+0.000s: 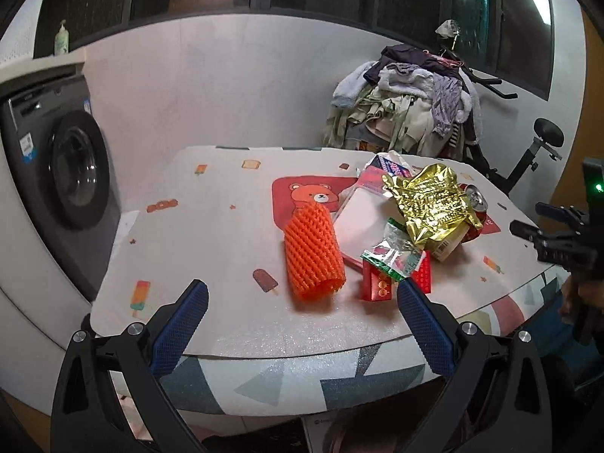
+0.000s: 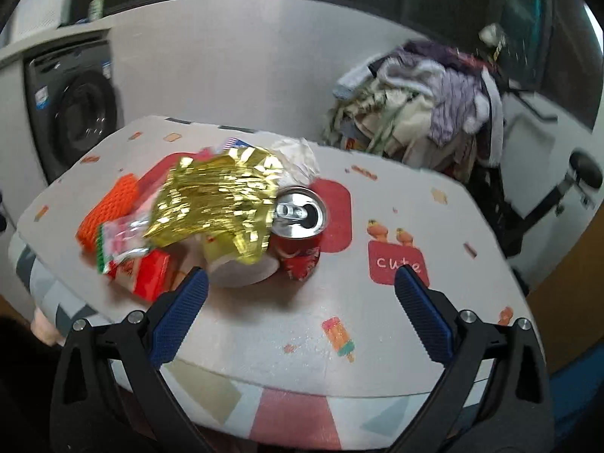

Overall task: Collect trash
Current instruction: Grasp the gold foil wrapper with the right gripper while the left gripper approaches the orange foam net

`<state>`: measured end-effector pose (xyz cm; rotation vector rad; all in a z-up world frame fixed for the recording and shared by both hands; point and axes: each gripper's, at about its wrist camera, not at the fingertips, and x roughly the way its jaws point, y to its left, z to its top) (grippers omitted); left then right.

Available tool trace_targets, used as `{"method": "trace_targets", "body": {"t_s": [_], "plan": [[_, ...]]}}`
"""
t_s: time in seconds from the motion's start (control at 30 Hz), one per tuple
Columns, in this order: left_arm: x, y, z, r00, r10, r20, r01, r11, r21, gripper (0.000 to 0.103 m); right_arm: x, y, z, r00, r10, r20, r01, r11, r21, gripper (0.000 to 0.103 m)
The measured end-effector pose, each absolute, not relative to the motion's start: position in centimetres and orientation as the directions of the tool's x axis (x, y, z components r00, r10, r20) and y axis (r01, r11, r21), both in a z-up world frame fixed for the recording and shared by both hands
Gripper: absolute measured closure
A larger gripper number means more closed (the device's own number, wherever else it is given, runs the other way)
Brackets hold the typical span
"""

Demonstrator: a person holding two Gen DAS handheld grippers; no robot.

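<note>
A heap of trash lies on the patterned table [image 1: 211, 226]: an orange foam net sleeve [image 1: 313, 253], a crumpled gold foil bag [image 1: 430, 200], a green-edged clear wrapper [image 1: 392, 256], a red carton [image 1: 375, 283] and a red soda can [image 2: 298, 226] standing upright. My left gripper [image 1: 302, 294] is open and empty, just short of the orange sleeve. My right gripper [image 2: 302, 283] is open and empty, in front of the can. The right gripper also shows in the left wrist view [image 1: 558, 238] at the far right. The gold bag [image 2: 222, 200] covers part of the heap.
A washing machine [image 1: 68, 173] stands to the left of the table. A pile of clothes [image 1: 407, 105] on an exercise bike [image 1: 528, 158] stands behind the table on the right. A white wall runs behind both. The table's front edge [image 2: 302, 377] is just under the grippers.
</note>
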<state>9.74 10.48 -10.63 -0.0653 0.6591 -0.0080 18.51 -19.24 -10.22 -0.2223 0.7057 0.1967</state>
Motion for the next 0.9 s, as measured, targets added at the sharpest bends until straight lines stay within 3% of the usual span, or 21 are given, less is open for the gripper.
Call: {"method": "trace_targets", "body": {"t_s": [0.1,0.17,0.33,0.43,0.7,0.77,0.8,0.83,0.9], "plan": [[10.7,10.9,-11.0,0.787,-0.014,-0.617,-0.036,0.997,-0.069,0.005,20.2,-19.5,-10.1,0.721,0.2,-0.664,-0.283,0.959,-0.018,0.012],[11.5,11.2,-11.4,0.776,-0.025,-0.631,-0.046,0.994,-0.096,0.005,20.6,-18.4,-10.0,0.719,0.229,-0.656,-0.324,0.946,-0.025,0.011],[12.4,11.2,-12.0,0.764,-0.022,-0.645,-0.049,0.995,-0.092,0.005,20.4,-11.4,-12.4,0.772,0.101,-0.628,-0.449,0.786,-0.425,0.009],[12.7,11.2,-12.3,0.758,-0.028,-0.652,-0.046,0.994,-0.096,0.005,20.8,-8.5,-14.5,0.797,0.053,-0.601,-0.479,0.662,-0.576,0.008],[12.8,11.4,-12.8,0.747,-0.05,-0.663,-0.048,0.99,-0.13,0.005,22.5,-3.6,-17.7,0.847,0.023,-0.531,-0.487,0.436,-0.757,0.009],[12.8,11.5,-12.9,0.745,-0.057,-0.665,-0.05,0.989,-0.141,0.005,22.4,-2.9,-18.2,0.845,0.034,-0.533,-0.503,0.389,-0.772,0.023],[12.9,11.6,-13.0,0.744,-0.058,-0.666,-0.05,0.989,-0.142,0.005,22.4,-2.6,-18.1,0.839,0.039,-0.543,-0.515,0.381,-0.768,0.041],[12.9,11.6,-13.0,0.743,-0.059,-0.667,-0.049,0.989,-0.142,0.005,22.3,-2.5,-17.8,0.828,0.04,-0.559,-0.53,0.38,-0.758,0.046],[13.0,11.7,-13.1,0.743,-0.059,-0.667,-0.049,0.989,-0.143,0.005,22.0,-2.7,-16.3,0.827,0.083,-0.556,-0.536,0.416,-0.735,0.083]]}}
